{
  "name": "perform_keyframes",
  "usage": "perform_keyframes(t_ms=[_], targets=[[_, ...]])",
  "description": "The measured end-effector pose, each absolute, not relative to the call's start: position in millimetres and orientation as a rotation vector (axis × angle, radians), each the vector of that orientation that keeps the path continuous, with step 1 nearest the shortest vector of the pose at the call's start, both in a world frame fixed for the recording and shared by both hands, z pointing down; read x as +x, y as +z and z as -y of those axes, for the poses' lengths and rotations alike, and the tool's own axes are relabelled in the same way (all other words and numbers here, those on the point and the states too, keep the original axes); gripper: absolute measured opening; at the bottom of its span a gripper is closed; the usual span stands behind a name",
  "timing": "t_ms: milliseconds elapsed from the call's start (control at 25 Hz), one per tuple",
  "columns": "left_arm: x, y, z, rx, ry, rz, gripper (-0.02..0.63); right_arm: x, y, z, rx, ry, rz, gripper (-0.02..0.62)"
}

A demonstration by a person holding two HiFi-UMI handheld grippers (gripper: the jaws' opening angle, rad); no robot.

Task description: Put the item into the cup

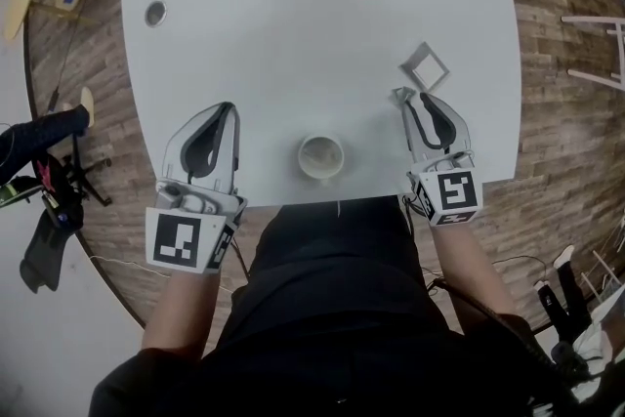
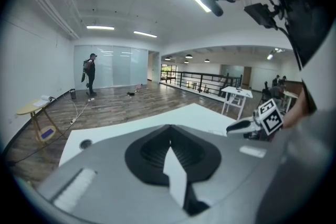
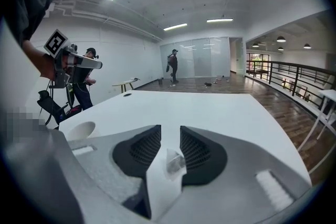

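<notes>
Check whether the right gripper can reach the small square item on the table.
Probably yes: the right gripper is open, and the small square item lies just ahead on the table, nothing between; the cup sits aside.

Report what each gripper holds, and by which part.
Nothing is held. Left gripper: jaws shut, empty. Right gripper: jaws apart, the small clear square packet lying unpinched on the white table by their tips.

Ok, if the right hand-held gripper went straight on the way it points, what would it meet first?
Probably the small clear item on the white table just beyond the right hand-held gripper, in line with its open jaws. Depth is unclear; the table could come first.
</notes>
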State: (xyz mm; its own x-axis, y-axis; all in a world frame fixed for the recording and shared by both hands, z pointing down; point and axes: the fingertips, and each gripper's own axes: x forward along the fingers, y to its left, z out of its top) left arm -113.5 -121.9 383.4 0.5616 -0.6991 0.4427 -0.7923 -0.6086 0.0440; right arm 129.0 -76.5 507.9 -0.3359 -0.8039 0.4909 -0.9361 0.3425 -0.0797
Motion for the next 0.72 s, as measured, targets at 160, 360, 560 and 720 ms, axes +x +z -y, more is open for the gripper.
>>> perform_keyframes(t_ms=[160, 360, 560, 720], targets=[[-113, 387, 122, 2.554, 0.586, 1.232, -0.002, 130, 515, 76, 1.529, 0.52, 2.233, 0.12], [-115, 390, 130, 2.533, 0.583, 1.23, -0.002, 129, 522, 79, 1.527, 0.536, 2.222, 0.12], [-115, 388, 133, 2.525, 0.583, 1.233, -0.002, 128, 527, 78, 1.519, 0.545, 2.213, 0.121], [-116, 399, 132, 2.503, 0.604, 1.225, -0.002, 129, 534, 77, 1.513, 0.555, 2.206, 0.126]])
